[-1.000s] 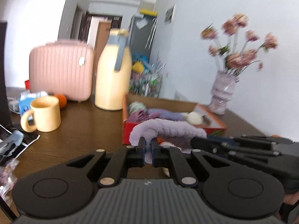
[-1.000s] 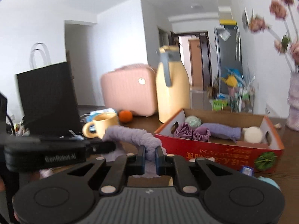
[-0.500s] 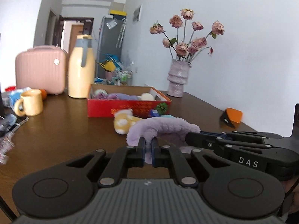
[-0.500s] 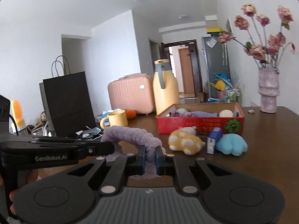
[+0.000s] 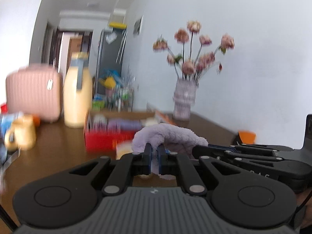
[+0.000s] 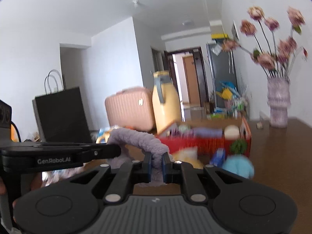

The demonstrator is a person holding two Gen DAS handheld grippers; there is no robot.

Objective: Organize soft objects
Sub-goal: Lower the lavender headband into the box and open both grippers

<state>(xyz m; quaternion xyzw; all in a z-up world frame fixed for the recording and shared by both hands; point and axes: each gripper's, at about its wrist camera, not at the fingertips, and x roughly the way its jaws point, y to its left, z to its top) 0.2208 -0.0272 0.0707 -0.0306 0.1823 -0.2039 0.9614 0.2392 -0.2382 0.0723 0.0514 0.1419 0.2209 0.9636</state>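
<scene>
A fluffy lavender cloth point(image 5: 171, 134) arches between both grippers above the brown table point(image 6: 282, 156). My left gripper point(image 5: 154, 149) is shut on one end of it. My right gripper point(image 6: 156, 157) is shut on the other end of the cloth point(image 6: 136, 138). In the left wrist view the right gripper's fingers point(image 5: 202, 148) reach in from the right side. Ahead stands a red box point(image 6: 195, 144) that holds several soft items. In front of it lie a yellow plush point(image 6: 187, 154) and a blue plush point(image 6: 237, 165). The picture is blurred by motion.
Behind the box point(image 5: 101, 140) stand a yellow jug point(image 5: 78, 95) and a pink case point(image 5: 33, 91), with a yellow mug point(image 5: 21, 134) to the left. A vase of flowers point(image 5: 184, 99) is at the back right, a black paper bag point(image 6: 60, 113) at the left.
Both grippers, still shut on the cloth, drew well back from the red box, then came partway toward it again; the box looks larger than half a second ago.
</scene>
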